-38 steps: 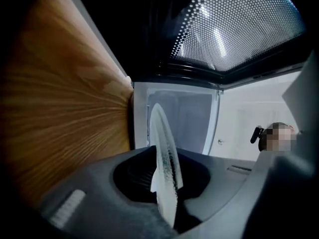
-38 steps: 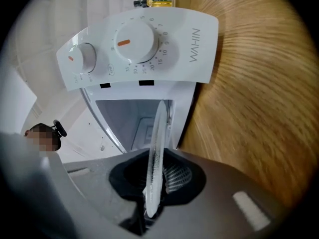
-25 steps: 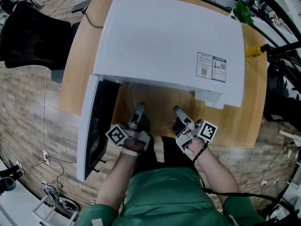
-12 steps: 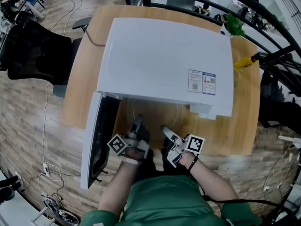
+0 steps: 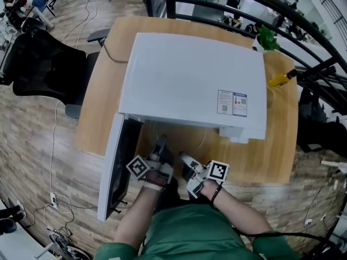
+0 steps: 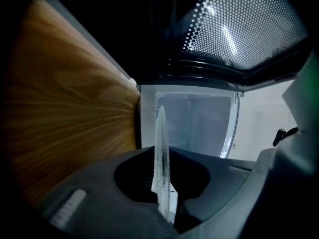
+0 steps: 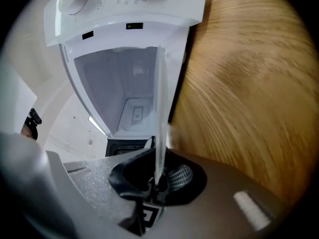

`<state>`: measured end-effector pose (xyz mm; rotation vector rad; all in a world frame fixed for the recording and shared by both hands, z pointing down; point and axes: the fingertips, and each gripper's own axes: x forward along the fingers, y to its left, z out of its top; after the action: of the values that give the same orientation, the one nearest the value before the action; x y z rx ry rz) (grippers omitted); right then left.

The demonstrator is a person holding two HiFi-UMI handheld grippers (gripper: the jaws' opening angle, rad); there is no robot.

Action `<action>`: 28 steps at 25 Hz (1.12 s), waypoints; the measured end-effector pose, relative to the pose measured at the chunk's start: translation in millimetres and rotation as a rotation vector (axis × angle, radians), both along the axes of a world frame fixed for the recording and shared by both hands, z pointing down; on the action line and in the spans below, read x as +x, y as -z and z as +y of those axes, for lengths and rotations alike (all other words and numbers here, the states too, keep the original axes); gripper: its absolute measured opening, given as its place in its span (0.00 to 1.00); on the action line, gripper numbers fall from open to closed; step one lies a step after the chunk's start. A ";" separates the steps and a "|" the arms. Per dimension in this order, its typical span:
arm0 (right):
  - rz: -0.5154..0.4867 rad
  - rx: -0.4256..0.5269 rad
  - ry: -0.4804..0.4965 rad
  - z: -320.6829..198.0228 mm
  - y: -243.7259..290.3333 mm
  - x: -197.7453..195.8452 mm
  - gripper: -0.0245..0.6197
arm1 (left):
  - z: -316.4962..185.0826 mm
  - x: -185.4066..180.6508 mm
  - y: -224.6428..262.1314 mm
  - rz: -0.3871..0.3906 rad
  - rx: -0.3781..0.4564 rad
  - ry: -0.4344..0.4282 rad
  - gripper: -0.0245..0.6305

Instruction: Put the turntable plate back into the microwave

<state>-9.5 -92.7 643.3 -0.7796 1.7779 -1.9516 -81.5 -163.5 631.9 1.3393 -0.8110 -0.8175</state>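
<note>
The clear glass turntable plate [image 5: 201, 140] lies level in front of the open mouth of the white microwave [image 5: 190, 80], part of it under the oven's front edge. My left gripper [image 5: 161, 144] is shut on the plate's near rim; the left gripper view shows the plate [image 6: 161, 153] edge-on, pinched in the left gripper [image 6: 167, 203]. My right gripper [image 5: 185, 157] sits close beside it; the right gripper view shows the plate's thin edge [image 7: 160, 108] caught between the jaws of the right gripper [image 7: 158, 183]. Both point into the white cavity [image 7: 122, 93].
The microwave door [image 5: 116, 167] hangs open to the left, its dotted window [image 6: 239, 29] showing in the left gripper view. The control panel [image 7: 124, 4] is on the right. The wooden table [image 5: 271, 156] also carries a yellow object [image 5: 282, 79] and a green plant [image 5: 267, 37]. A black chair [image 5: 38, 58] stands at the left.
My right gripper has slid left along the plate's near rim, closer to the left gripper. The left gripper has kept its place and its hold.
</note>
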 end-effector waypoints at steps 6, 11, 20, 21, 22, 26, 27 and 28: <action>-0.016 0.005 -0.061 -19.8 0.1 7.0 0.11 | -6.8 9.6 2.0 -0.022 0.019 -0.044 0.09; -0.024 -0.001 -0.096 -36.9 -2.0 11.9 0.11 | 1.8 23.4 4.2 -0.050 0.019 -0.110 0.22; -0.004 -0.002 -0.120 -57.5 -3.6 18.4 0.11 | 28.2 28.3 3.8 -0.091 -0.047 -0.166 0.24; 0.002 -0.005 -0.124 -59.4 -4.5 18.9 0.11 | 29.0 31.2 3.9 -0.091 -0.052 -0.172 0.24; 0.004 -0.009 -0.128 -61.1 -4.9 19.1 0.11 | 29.0 33.3 3.6 -0.096 -0.054 -0.175 0.24; 0.010 -0.007 -0.132 -67.2 -4.4 19.6 0.11 | 24.9 34.2 -2.2 -0.133 -0.073 -0.164 0.11; 0.016 -0.007 -0.130 -67.9 -5.0 20.3 0.12 | 23.4 36.3 -0.1 -0.100 -0.081 -0.151 0.10; 0.019 -0.004 -0.128 -68.4 -5.3 20.9 0.12 | 22.0 38.3 2.1 -0.070 -0.085 -0.140 0.10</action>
<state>11.4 -161.1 648.6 -0.8934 1.6920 -1.8716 -43.2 -141.4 629.8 1.3386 -0.7885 -0.6223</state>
